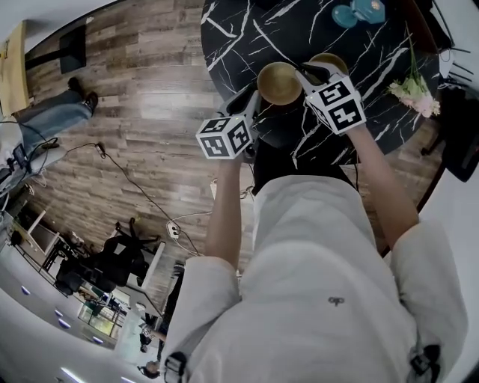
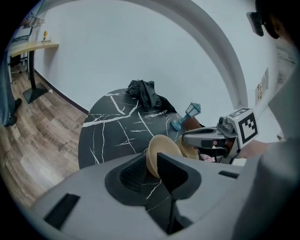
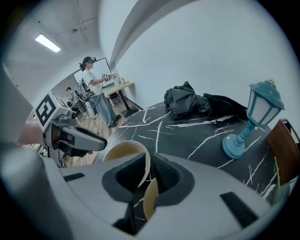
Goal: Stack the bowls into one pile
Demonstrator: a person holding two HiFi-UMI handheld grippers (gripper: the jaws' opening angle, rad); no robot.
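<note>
Two tan bowls hang over the near edge of the black marble table (image 1: 239, 34). My left gripper (image 1: 254, 96) is shut on the rim of the nearer bowl (image 1: 279, 82), which stands tilted between the pads in the left gripper view (image 2: 164, 145). My right gripper (image 1: 305, 75) is shut on the rim of the second bowl (image 1: 330, 61), whose wall (image 3: 151, 199) runs down between its jaws. The left bowl (image 3: 123, 151) sits right against it, rims meeting. Each gripper shows in the other's view: the right gripper (image 2: 187, 139) and the left gripper (image 3: 101, 146).
A blue lantern lamp (image 1: 359, 11) (image 3: 255, 117) and a crumpled black cloth (image 2: 147, 93) (image 3: 192, 103) sit at the far side of the table. Pink flowers (image 1: 412, 93) lie at its right edge. Wooden floor is to the left; a person (image 3: 93, 79) stands at a distant desk.
</note>
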